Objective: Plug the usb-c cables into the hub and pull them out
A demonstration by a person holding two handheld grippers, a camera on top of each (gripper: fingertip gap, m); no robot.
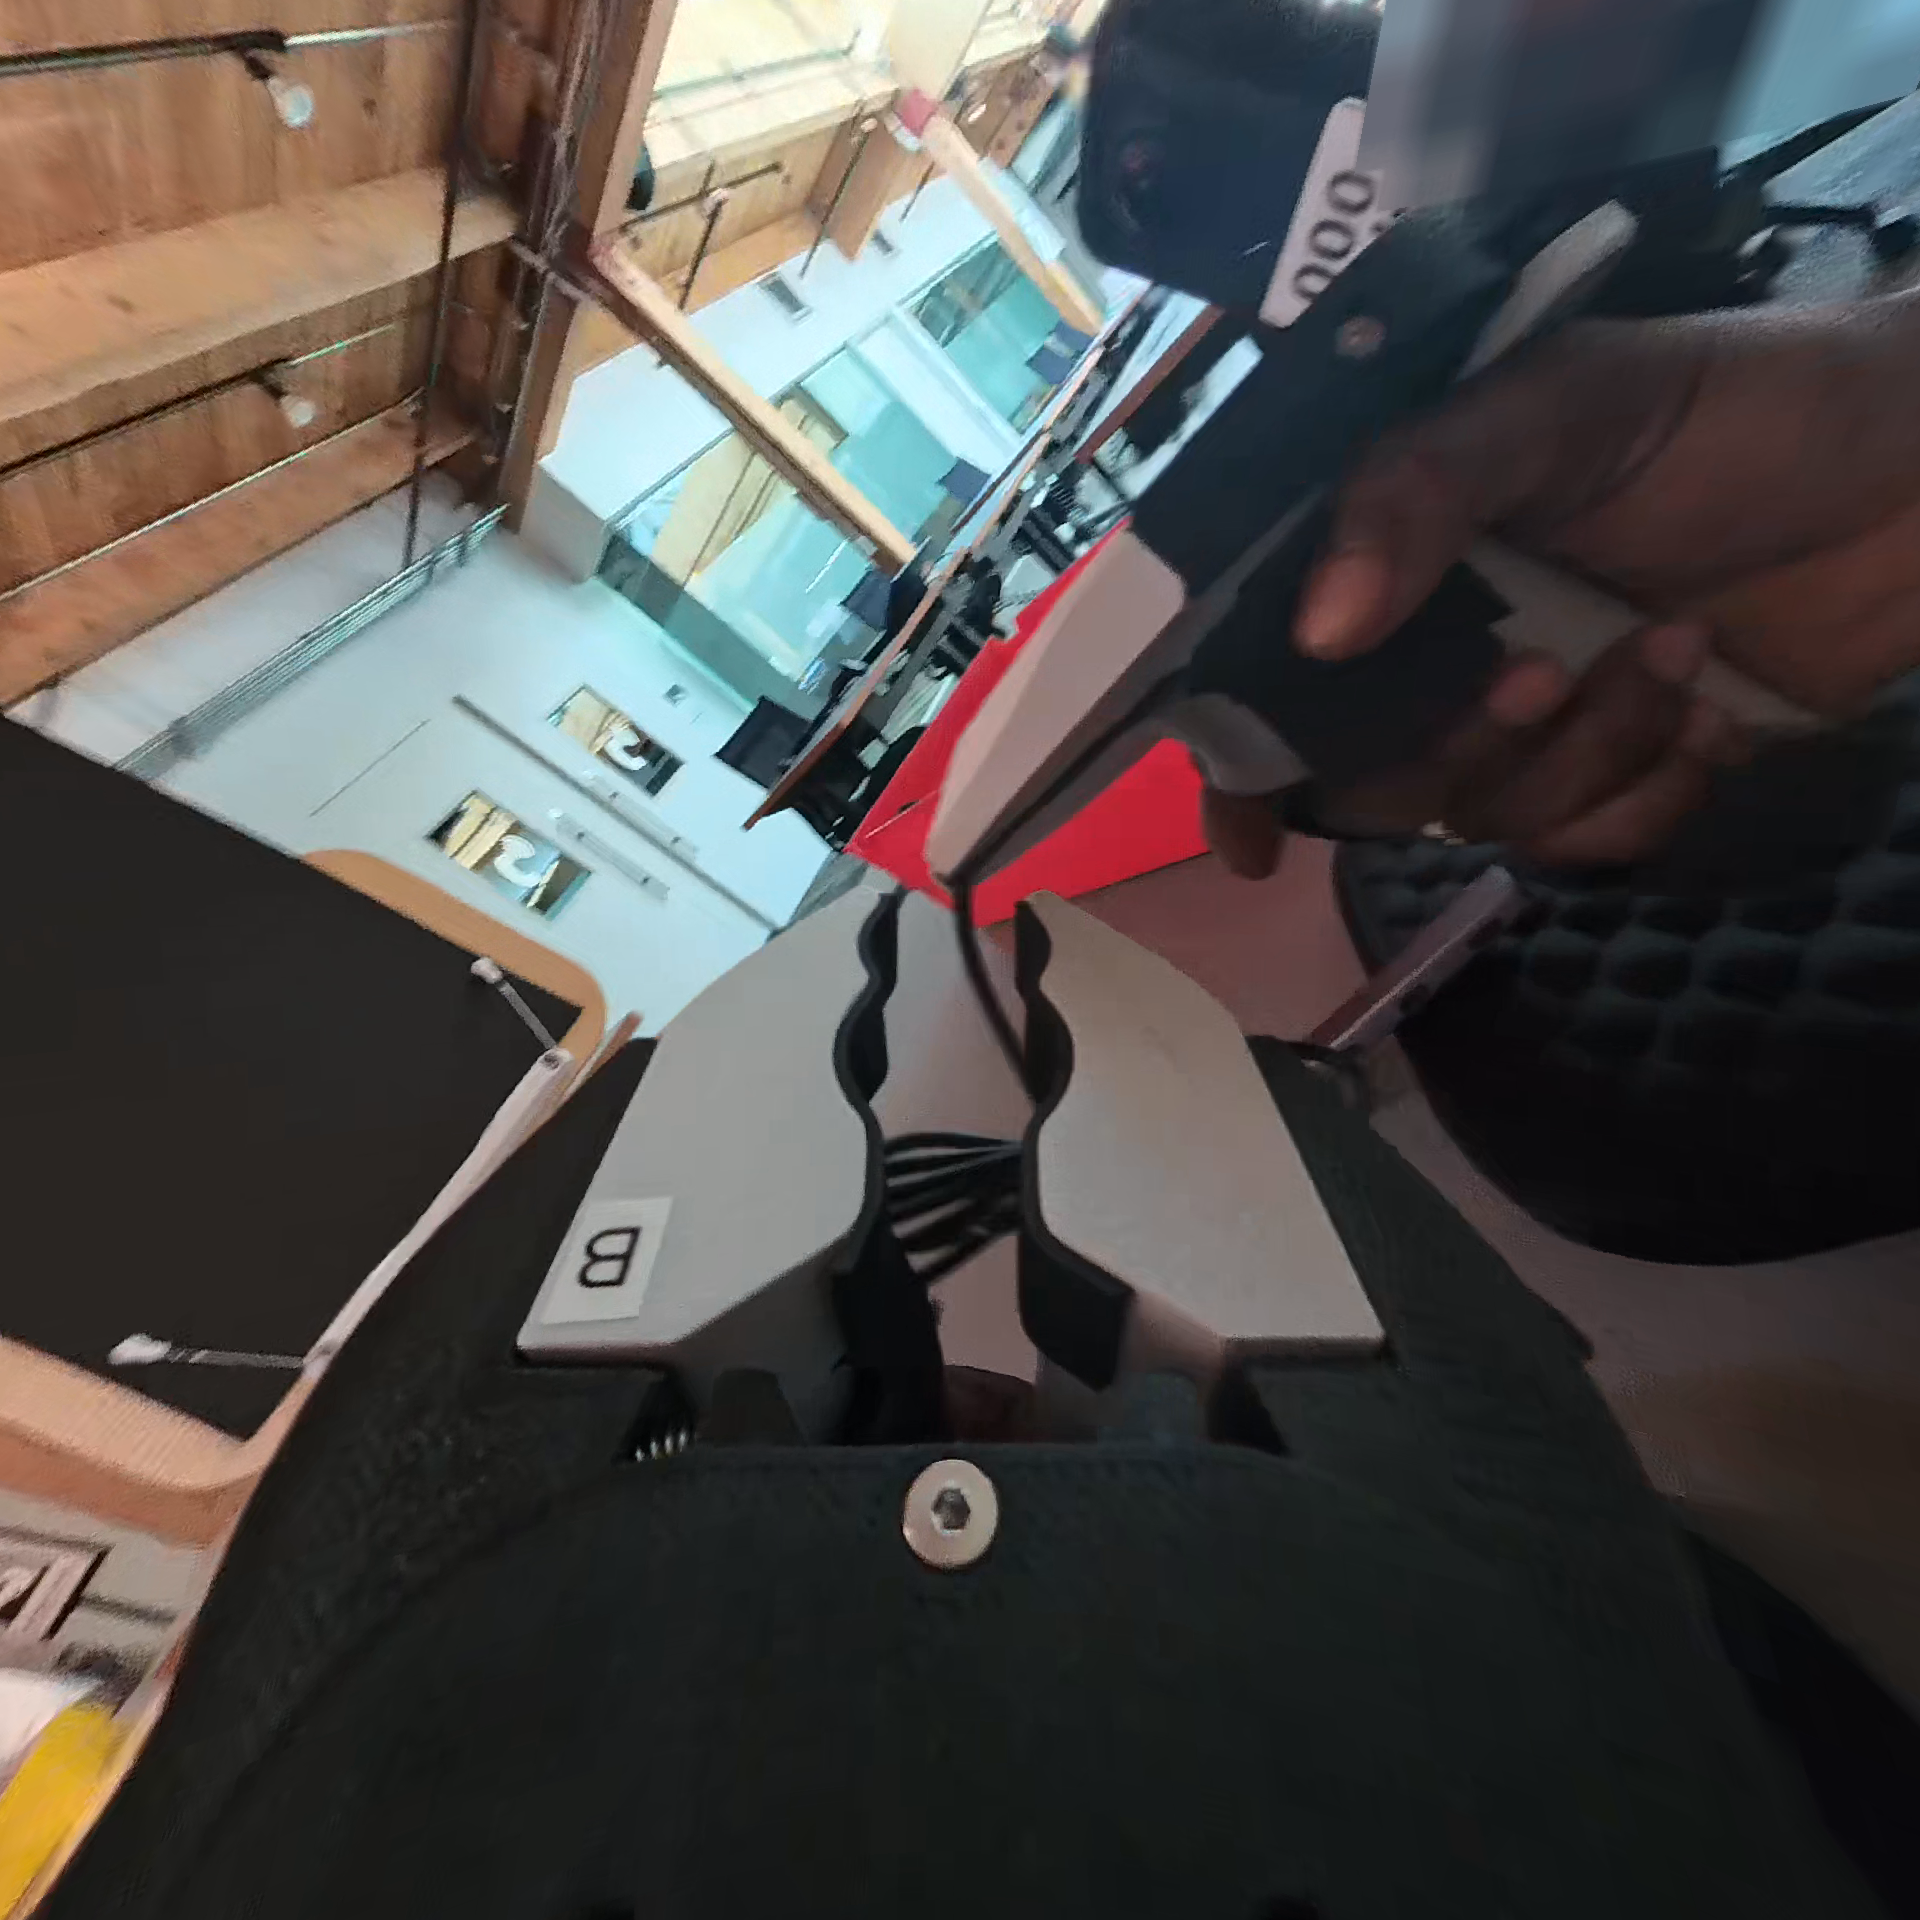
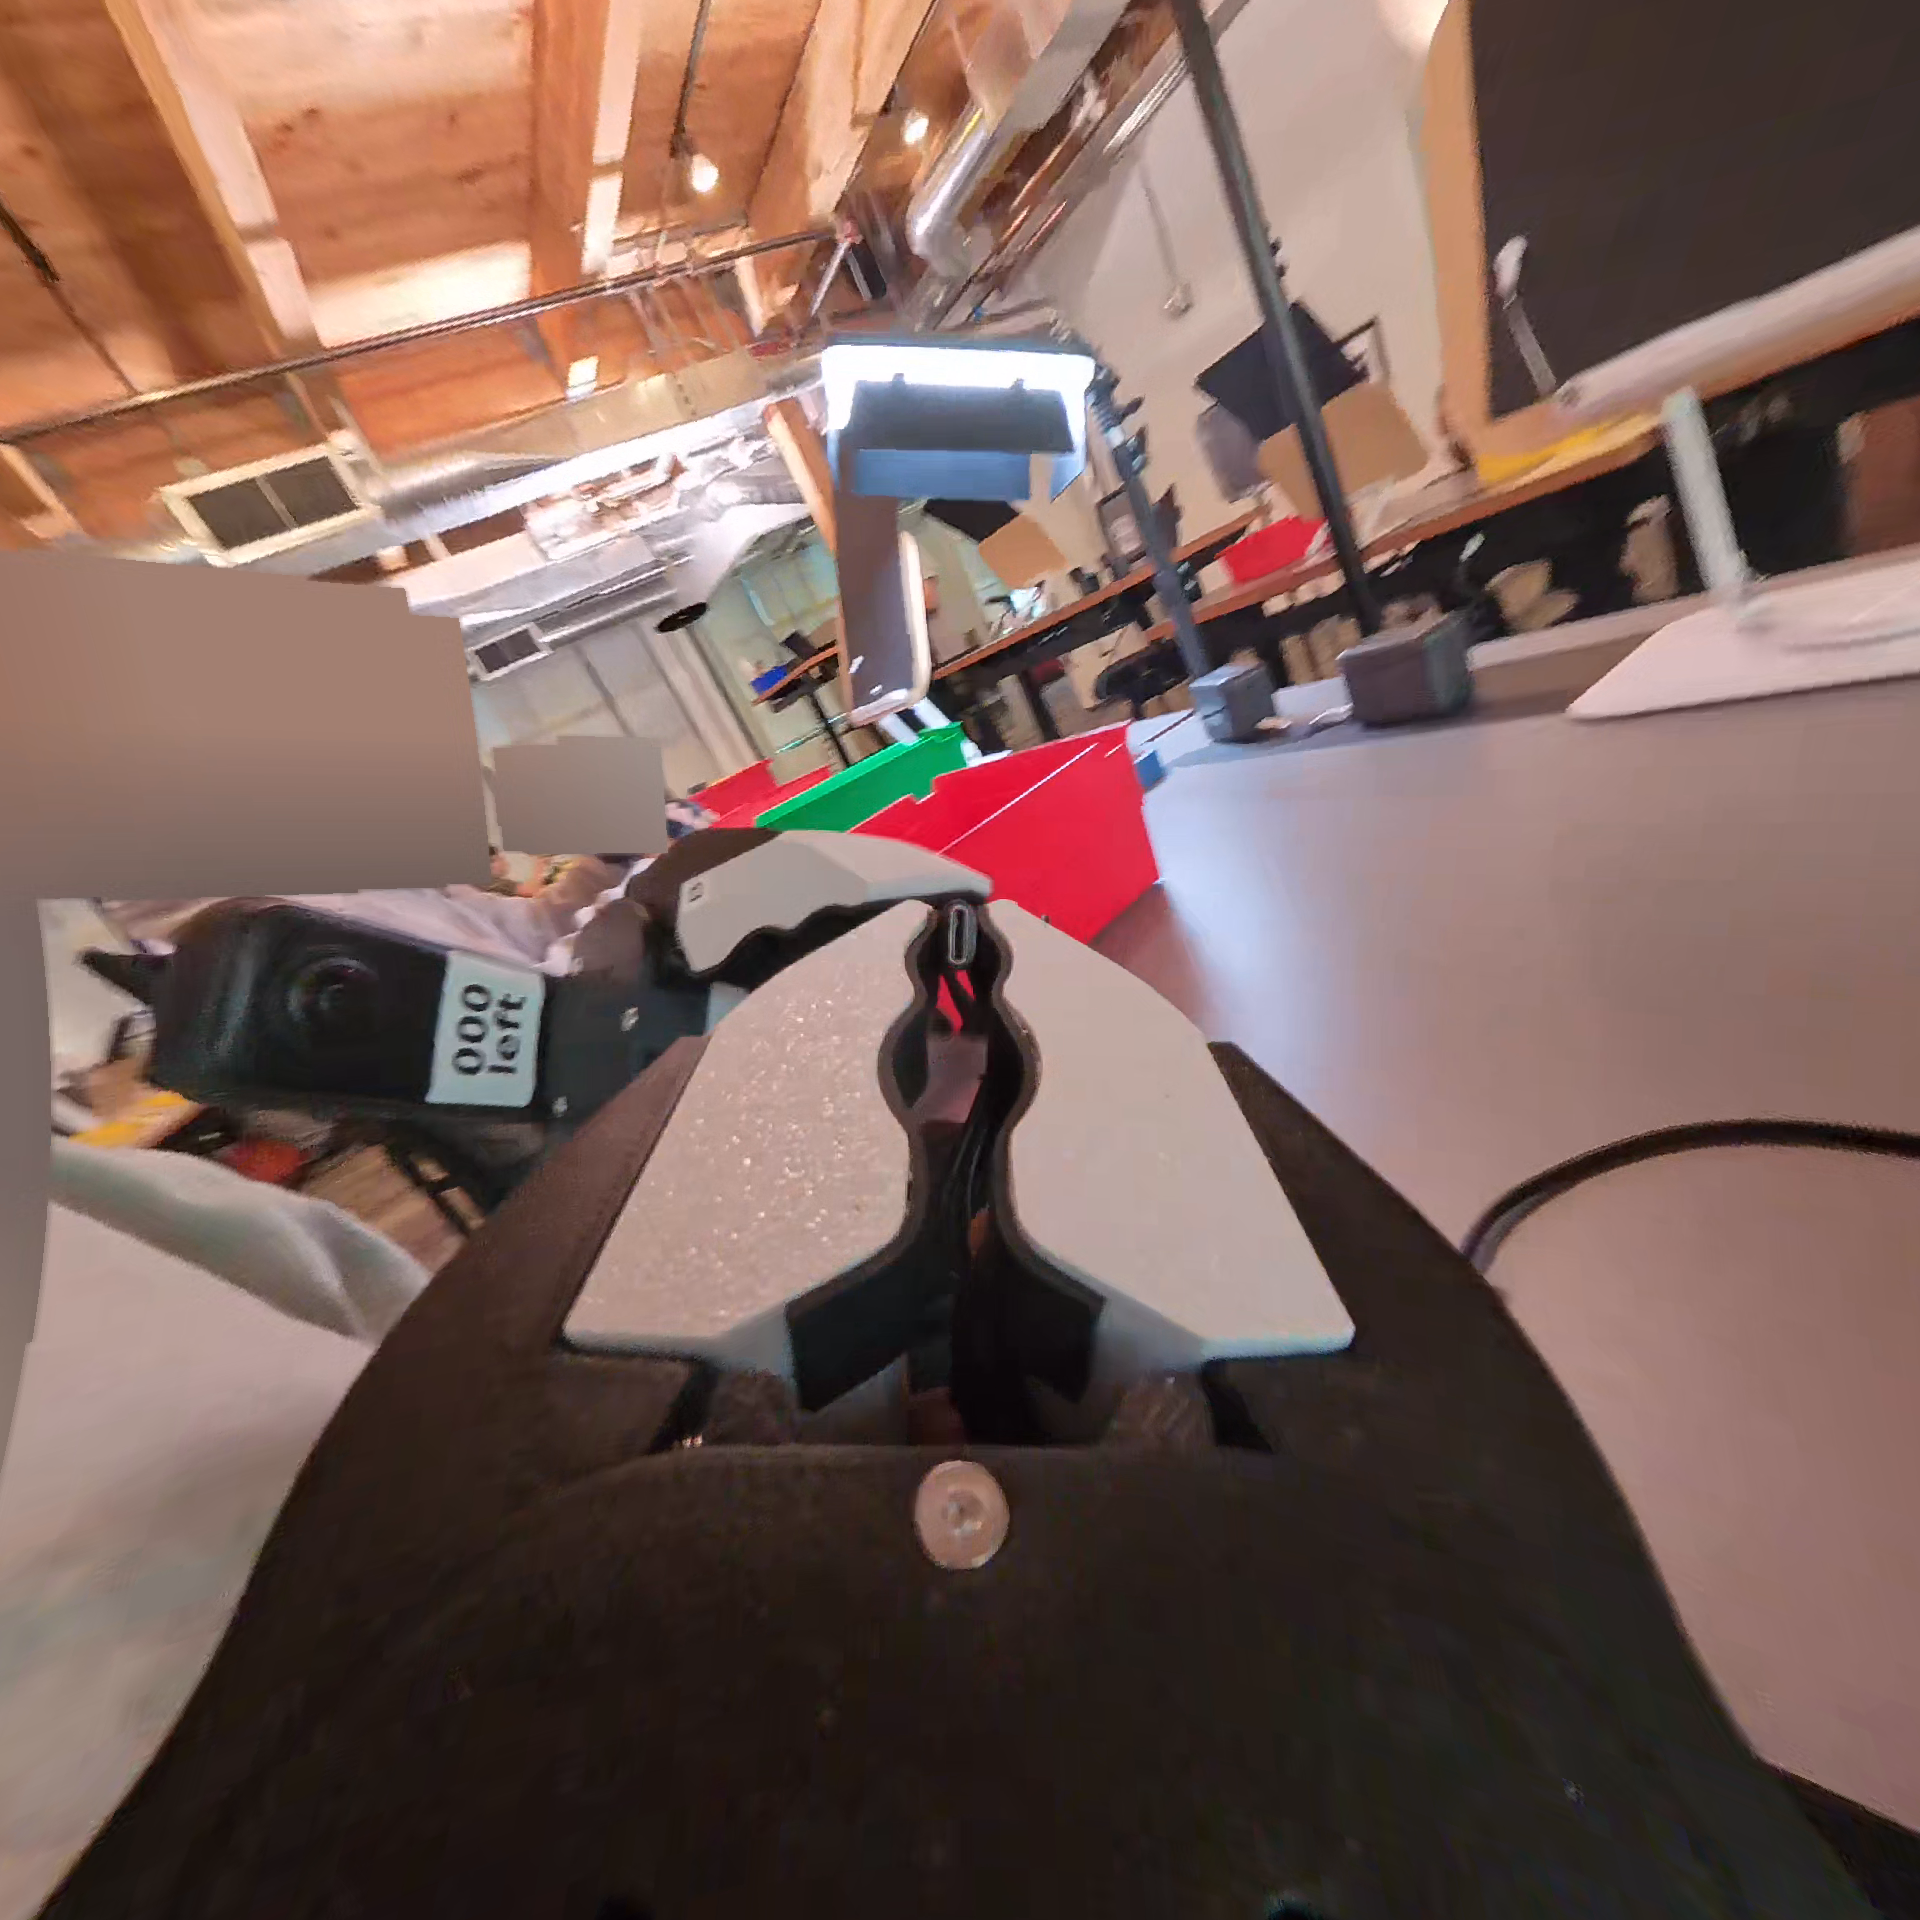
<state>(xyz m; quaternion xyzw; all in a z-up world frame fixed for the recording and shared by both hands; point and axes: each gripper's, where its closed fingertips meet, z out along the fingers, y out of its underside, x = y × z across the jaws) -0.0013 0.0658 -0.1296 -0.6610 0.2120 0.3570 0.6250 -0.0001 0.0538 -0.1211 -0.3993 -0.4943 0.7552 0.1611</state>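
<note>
Two grippers, both lifted off the table and tilted. Right gripper point(image 2: 958, 930) is pinched on a plug point(image 2: 958, 932) at its fingertips, the plug's open metal end facing outward; its thin black cable point(image 2: 961, 1153) runs back between the fingers. Left gripper point(image 1: 951, 925) has jaws narrowly apart, nothing clamped; a black cable point(image 1: 987, 997) hangs through the gap and a bundle of black cables point(image 1: 951, 1184) sits deeper between the fingers. In the left wrist view the right gripper point(image 1: 951, 873) tip hovers just above the left fingertips, held by a hand point(image 1: 1621, 582). Hub not identifiable. Red bin point(image 2: 1049, 831) and green bin point(image 2: 862, 784) on the grey table point(image 2: 1507, 914) beyond; another black cable point(image 2: 1662, 1143) lies at right.
</note>
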